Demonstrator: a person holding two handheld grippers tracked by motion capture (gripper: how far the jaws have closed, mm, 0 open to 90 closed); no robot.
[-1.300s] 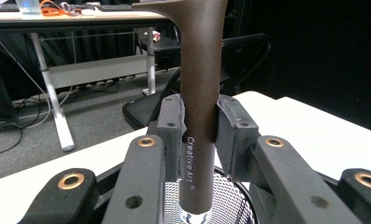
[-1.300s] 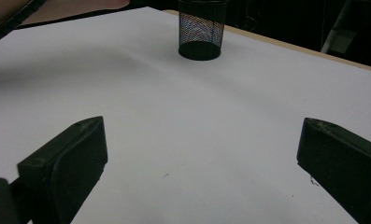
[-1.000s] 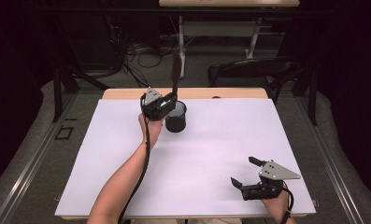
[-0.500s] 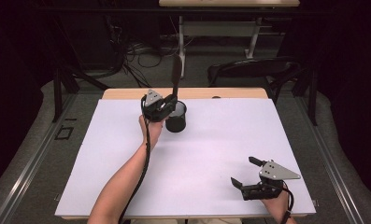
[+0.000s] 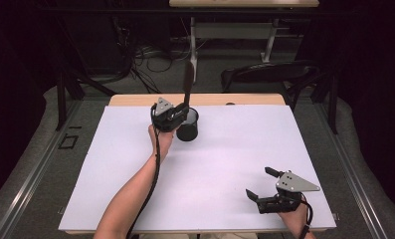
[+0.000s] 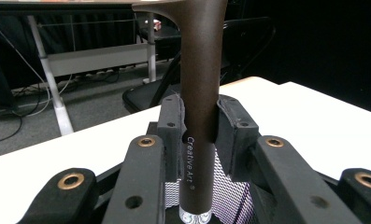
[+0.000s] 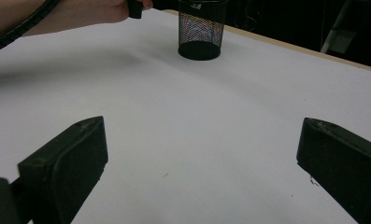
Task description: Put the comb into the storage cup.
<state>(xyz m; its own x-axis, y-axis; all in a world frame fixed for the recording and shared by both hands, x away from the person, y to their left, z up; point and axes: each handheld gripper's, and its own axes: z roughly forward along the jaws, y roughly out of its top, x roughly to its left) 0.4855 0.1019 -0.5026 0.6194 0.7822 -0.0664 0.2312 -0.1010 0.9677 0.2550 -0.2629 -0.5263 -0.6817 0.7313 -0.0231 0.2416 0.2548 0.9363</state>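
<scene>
**Brush handle clamped above the mesh cup**

While the dark brown handle (image 6: 199, 93) stands nearly upright between my left tongs (image 6: 199, 135), its lower end reaches down into the black mesh cup (image 5: 187, 125) at the far side of the table (image 5: 225, 164). In the left gripper view the two black jaws press against the handle from either side, just above the white lettering "Creative Art" printed along it, and a clear, glassy tip shows at its very bottom, inside the cup's mesh wall. From the high view the handle rises well above the cup's rim and ends in a darker, wider top against the dim background.

The cup sits upright on the white table surface, close to the far wooden edge. My left hand (image 5: 161, 135) holds its tongs just beside the cup, on its left, with the cable trailing back along my forearm.

My right tongs (image 5: 262, 185) rest well apart from all this, near the front right corner of the table, with the grey three-cornered plate on top. Their jaws stand wide apart with nothing between them; in the right gripper view they frame bare white table, with the cup (image 7: 201, 29) far ahead.

Beyond the table lie a dark chair (image 5: 264, 74), a desk frame and loose cables on the floor.
</scene>
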